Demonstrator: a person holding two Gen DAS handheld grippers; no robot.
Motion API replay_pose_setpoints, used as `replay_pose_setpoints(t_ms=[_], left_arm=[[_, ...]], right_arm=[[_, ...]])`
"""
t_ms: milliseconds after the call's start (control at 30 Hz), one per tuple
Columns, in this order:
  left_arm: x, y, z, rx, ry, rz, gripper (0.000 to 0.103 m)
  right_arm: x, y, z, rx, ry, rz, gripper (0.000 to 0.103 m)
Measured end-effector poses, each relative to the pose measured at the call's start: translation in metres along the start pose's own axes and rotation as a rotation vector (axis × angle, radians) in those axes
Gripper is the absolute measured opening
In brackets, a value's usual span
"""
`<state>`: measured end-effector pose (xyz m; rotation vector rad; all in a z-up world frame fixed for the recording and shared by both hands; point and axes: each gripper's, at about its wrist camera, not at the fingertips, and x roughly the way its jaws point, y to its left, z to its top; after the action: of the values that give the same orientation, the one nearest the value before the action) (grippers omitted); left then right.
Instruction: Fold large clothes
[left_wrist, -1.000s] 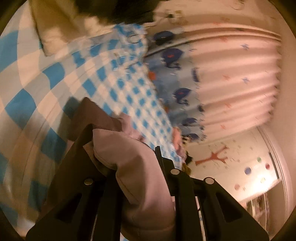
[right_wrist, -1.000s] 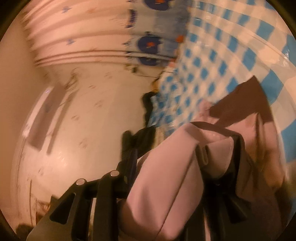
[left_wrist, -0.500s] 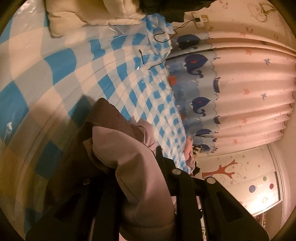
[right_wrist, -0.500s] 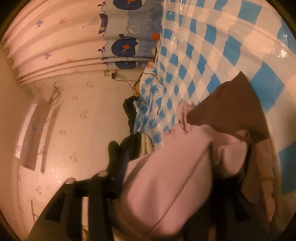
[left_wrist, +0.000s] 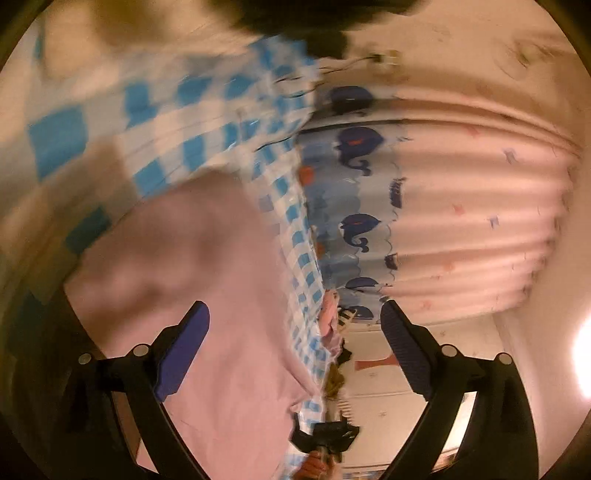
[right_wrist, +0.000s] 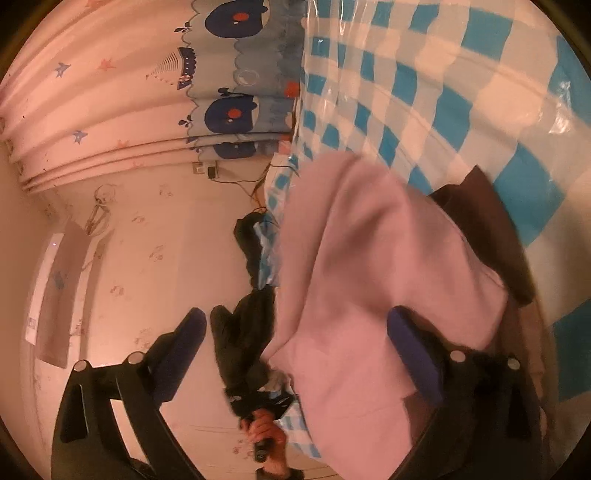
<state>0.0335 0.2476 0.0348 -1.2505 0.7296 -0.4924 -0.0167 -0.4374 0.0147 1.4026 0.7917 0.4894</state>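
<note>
Both the left gripper and right gripper gaped wide, holding nothing. The pink garment lay ahead on the blue-checked sheet; a whale curtain hung beyond.

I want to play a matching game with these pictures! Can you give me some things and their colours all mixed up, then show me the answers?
Things:
1. garment
2. bed cover
3. left tongs pads
4. whales on the curtain

Colours:
A. blue and white checks
B. dark navy with a red spot
C. pink
D. purple-blue

Pairs: 1-C, 2-A, 3-D, 4-B
</note>
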Motion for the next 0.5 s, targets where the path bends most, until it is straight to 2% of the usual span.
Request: replay_pose_setpoints(t_ms=[33,67,133,200,233,267,333,367,433,500], left_arm=[[-0.001,-0.014,-0.008,0.082,0.007,0.019,0.089],[-0.001,-0.027,-0.017,0.165,0.018,0.039,0.089],[0.003,-0.061,-0.055,0.445,0.054,0.141,0.089],[0.018,-0.081,-0.101,0.714,0.118,0.25,0.089],[0.032,-0.085,-0.123,0.826,0.148,0.314,0.089],[0.046,-0.085,-0.137,0.893,0.18,0.354,0.089],[0.078,-0.08,-0.15,0.959,0.214,0.429,0.089],[0.099,-0.072,-0.151,0.982,0.214,0.499,0.089],[0.129,-0.05,-0.138,0.922,0.238,0.578,0.089],[0.148,-0.03,-0.117,0.841,0.229,0.611,0.088]], right_arm=[[-0.002,0.005,-0.003,-0.03,-0.004,-0.033,0.094],[-0.003,0.019,-0.012,-0.112,-0.013,-0.095,0.094],[0.001,0.041,-0.03,-0.271,-0.016,-0.197,0.094],[0.017,0.065,-0.057,-0.483,0.005,-0.332,0.094],[0.025,0.071,-0.067,-0.555,0.013,-0.387,0.094],[0.04,0.078,-0.079,-0.657,0.023,-0.469,0.094],[0.075,0.079,-0.093,-0.798,0.054,-0.615,0.094],[0.087,0.073,-0.094,-0.824,0.064,-0.669,0.094],[0.11,0.057,-0.089,-0.836,0.074,-0.745,0.094],[0.134,0.039,-0.076,-0.845,0.062,-0.823,0.094]])
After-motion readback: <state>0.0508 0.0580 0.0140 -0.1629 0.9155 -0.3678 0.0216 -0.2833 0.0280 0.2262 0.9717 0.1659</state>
